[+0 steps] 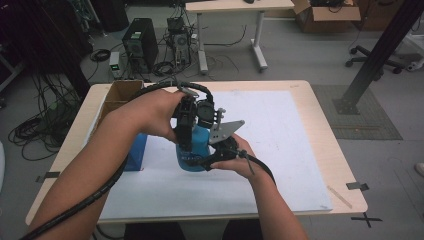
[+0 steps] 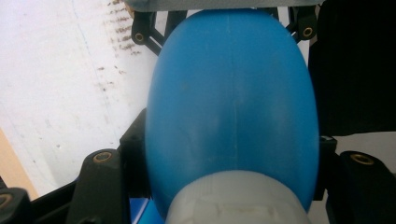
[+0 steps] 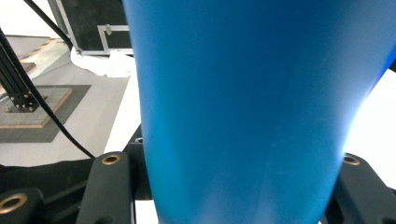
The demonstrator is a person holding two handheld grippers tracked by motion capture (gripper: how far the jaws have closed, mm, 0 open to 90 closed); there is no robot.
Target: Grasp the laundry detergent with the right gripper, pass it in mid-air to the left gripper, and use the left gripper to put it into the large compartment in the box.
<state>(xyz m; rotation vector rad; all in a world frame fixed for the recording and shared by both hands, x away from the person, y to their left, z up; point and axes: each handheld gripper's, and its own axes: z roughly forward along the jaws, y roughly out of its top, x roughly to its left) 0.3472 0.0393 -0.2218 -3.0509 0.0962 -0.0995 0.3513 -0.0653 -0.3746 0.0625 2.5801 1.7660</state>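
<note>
Forearms: both come in from the near edge in the high view, meeting mid-table.
Table (image 1: 320, 145): light wood, white sheet over most of the top.
Cardboard box (image 1: 120, 92): far left on the table, open.
Blue bottle (image 1: 196, 150): mid-table on the white sheet, standing, between both hands; white cap (image 2: 236, 198) low in the left gripper view.
Left gripper (image 1: 186, 131): comes down onto the bottle's top; its jaws sit tight against both sides of the bottle up by the cap, clamped on it.
Right gripper (image 1: 214, 159): low on the bottle's near right side; jaws pressed to either side of the blue body, gripping it.
Blue pack (image 1: 136, 152): left of the bottle, partly behind the left forearm.
</note>
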